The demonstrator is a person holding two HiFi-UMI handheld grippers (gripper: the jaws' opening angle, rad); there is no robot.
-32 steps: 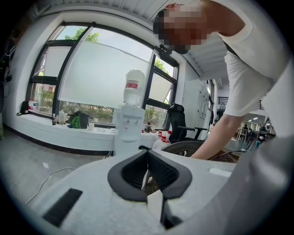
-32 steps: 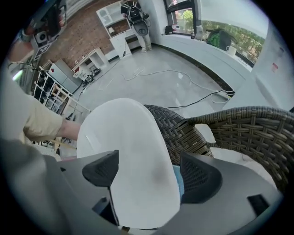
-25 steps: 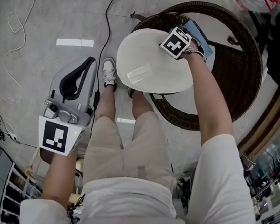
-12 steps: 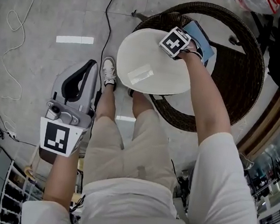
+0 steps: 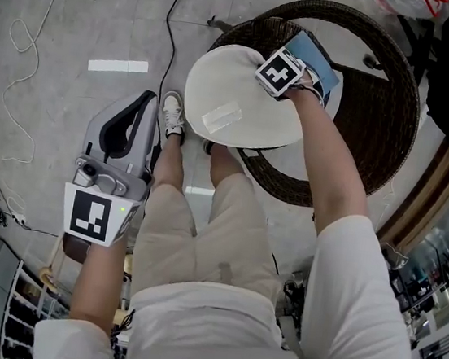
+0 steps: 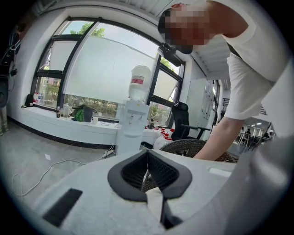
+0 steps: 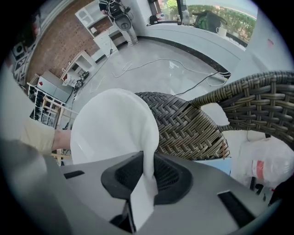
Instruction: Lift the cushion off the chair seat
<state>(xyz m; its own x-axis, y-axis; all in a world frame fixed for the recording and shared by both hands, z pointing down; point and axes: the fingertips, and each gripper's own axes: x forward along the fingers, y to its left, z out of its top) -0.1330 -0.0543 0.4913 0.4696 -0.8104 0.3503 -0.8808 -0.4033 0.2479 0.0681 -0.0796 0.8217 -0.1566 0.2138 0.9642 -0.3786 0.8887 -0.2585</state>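
Right claw (image 7: 148,176) was closing on the rim of the white round fabric cushion (image 5: 234,106); the rim sat between the pads and looked pinched. Cushion lay tilted across the front rim of the dark woven wicker chair (image 5: 383,130), overhanging it toward the person's legs, with the gripped side nearer the seat's middle. Left claw (image 6: 148,158) was closed and empty, well apart from the chair, off its front edge. Step in hand, by my reading: securing the grasp, lift not yet made. Next move called for a firm pinch, then a straight raise until the low edge cleared the wicker rim. The thin rim might slip.
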